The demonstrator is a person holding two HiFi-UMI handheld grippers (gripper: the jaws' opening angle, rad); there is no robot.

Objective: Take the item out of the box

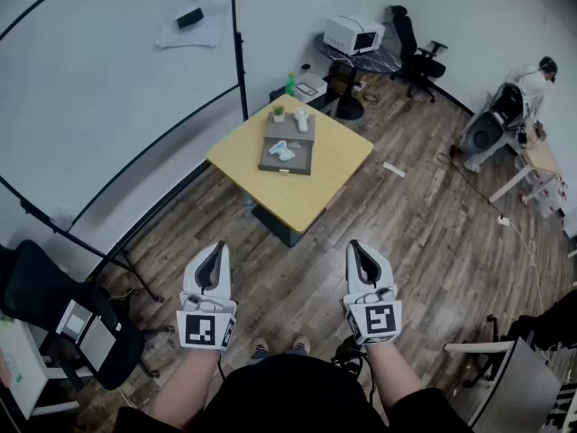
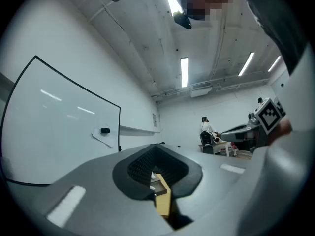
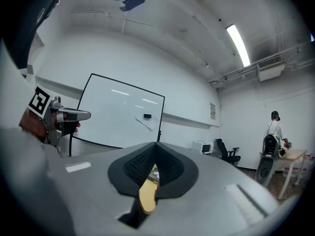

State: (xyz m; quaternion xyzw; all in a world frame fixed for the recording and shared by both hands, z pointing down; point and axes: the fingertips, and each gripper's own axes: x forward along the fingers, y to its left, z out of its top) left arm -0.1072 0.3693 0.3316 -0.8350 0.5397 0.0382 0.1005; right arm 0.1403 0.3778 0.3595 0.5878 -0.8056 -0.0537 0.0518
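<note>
The left gripper (image 1: pixel 216 247) and right gripper (image 1: pixel 358 245) are both clenched, empty. The small pale item (image 1: pixel 282 149) lies in the flat grey box (image 1: pixel 303 162) on the square yellow table (image 1: pixel 335 162), well ahead of both (roughly between them). Best to walk close, then open one gripper's jaws before reaching in.

A yellow table (image 1: pixel 338 165) stands on the wood floor (image 1: pixel 433 242). Two flat brown boxes lie on it end to end (near box (image 1: pixel 297 161), far box (image 1: pixel 284 133)). A small plant (image 1: pixel 278 114) sits beside the far box.
</note>
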